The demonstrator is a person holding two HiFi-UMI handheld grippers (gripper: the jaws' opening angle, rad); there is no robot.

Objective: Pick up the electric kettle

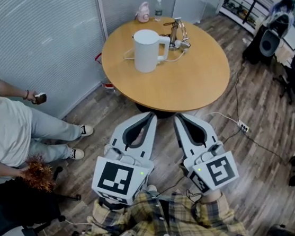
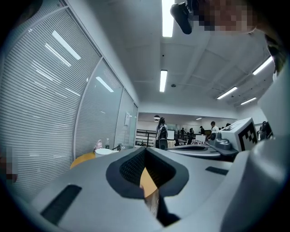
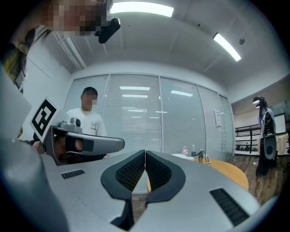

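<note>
Your left gripper (image 1: pixel 150 117) and right gripper (image 1: pixel 178 118) both have their jaws pressed together, empty, just short of the round table's (image 1: pixel 197 87) near edge. The white electric kettle (image 1: pixel 146 51) stands upright on the far left part. Its smooth, rigid body looks slippery and may be water-heavy, so take the handle (image 1: pixel 165 44) on its right.

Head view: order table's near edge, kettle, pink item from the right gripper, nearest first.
1. Table's near edge, just ahead of the right gripper.
2. Kettle, mid-table, toward the left.
3. Pink item, at the far edge.
</note>
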